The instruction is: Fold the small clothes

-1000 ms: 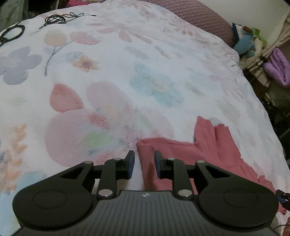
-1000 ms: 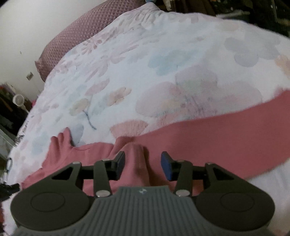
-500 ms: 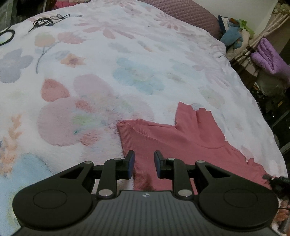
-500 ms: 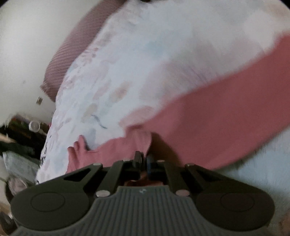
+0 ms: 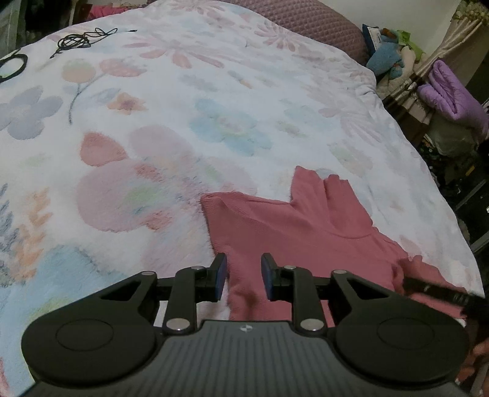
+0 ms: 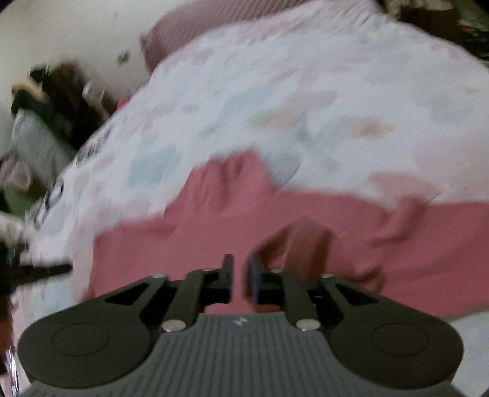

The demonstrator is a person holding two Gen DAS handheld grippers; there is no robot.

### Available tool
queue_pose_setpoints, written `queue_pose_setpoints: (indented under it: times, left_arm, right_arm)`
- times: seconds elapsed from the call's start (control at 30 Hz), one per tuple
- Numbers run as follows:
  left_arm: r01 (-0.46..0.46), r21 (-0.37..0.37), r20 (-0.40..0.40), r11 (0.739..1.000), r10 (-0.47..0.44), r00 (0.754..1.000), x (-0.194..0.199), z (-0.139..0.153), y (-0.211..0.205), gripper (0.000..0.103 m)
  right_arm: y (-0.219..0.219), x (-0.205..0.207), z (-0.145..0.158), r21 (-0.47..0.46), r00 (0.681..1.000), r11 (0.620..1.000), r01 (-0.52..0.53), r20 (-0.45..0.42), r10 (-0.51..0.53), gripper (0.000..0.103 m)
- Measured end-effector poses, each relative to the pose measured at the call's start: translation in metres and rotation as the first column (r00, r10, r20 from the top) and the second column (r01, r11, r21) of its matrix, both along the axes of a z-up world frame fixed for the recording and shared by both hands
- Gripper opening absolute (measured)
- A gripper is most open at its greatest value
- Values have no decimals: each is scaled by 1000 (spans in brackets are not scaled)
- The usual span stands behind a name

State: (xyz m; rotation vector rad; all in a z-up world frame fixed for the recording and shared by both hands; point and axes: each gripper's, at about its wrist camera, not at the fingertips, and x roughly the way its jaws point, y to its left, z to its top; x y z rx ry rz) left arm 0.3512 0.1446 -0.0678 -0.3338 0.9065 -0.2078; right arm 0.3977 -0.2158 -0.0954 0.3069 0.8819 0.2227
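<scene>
A pink knit garment lies on the flowered bedspread, one sleeve pointing away. My left gripper hovers over the garment's near left edge. Its jaws are opening, and the cloth lies under the gap with no pad pressing on it. In the blurred right wrist view the same garment stretches across the bed. My right gripper has a narrow gap that is opening. A raised fold of cloth stands just beyond its right finger, not clamped. A dark blurred finger of the right gripper shows in the left wrist view.
Black cables lie at the far left of the bed. A mauve pillow sits at the head. Beyond the bed's right edge are a blue soft toy and a purple quilt.
The right gripper shut on a fold of the pink garment, swung sideways with it, and now its jaws have parted. The left gripper's gap has widened slightly and more garment shows.
</scene>
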Motion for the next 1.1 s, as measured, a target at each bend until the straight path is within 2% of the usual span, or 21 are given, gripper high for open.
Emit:
queue_pose_setpoints:
  times: [0.1, 0.23, 0.43, 0.6, 0.73, 0.77, 0.8, 0.83, 0.97, 1.03, 1.1]
  left_arm:
    - [-4, -7, 2, 1000, 4, 1000, -3, -1, 5, 34]
    - [-4, -10, -7, 1000, 4, 1000, -3, -6, 6, 35]
    - [12, -25, -7, 1000, -12, 1000, -5, -7, -2, 35]
    - [89, -39, -23, 995, -90, 996, -6, -1, -24, 35]
    - [149, -40, -23, 988, -150, 988, -4, 5, -56, 35]
    - [167, -43, -26, 985, -168, 985, -3, 6, -66, 35]
    - [185, -47, -27, 982, -187, 982, -2, 6, -75, 35]
    - [207, -49, -29, 977, -208, 978, -1, 7, -87, 35]
    - [279, -60, -40, 959, -281, 959, 6, 2, -129, 35]
    - [303, -72, -44, 950, -306, 951, 15, -1, -152, 35]
    - [313, -117, -44, 942, -320, 946, 26, -4, -170, 35]
  right_arm:
    - [12, -13, 1, 22, 999, 999, -50, 16, 49, 30]
    - [-5, -36, 19, 58, 997, 997, -45, 61, 42, 32]
    - [-45, -37, 17, -55, 999, 998, 4, 34, -2, 32]
    - [-34, -43, 8, -202, 994, 975, -96, 39, 106, 32]
    - [-31, -34, -9, -227, 992, 967, -119, 15, 126, 32]
    - [-30, -33, -15, -244, 991, 961, -128, -2, 131, 30]
    - [-30, -31, -22, -268, 991, 954, -132, -20, 132, 10]
    - [-31, -32, -26, -274, 991, 952, -137, -30, 133, 2]
    - [-47, -43, -25, -182, 988, 972, -150, -53, 143, 0]
    - [-58, -50, -18, -145, 991, 980, -137, -34, 133, 3]
    - [-69, -54, -8, -128, 994, 986, -112, 2, 113, 4]
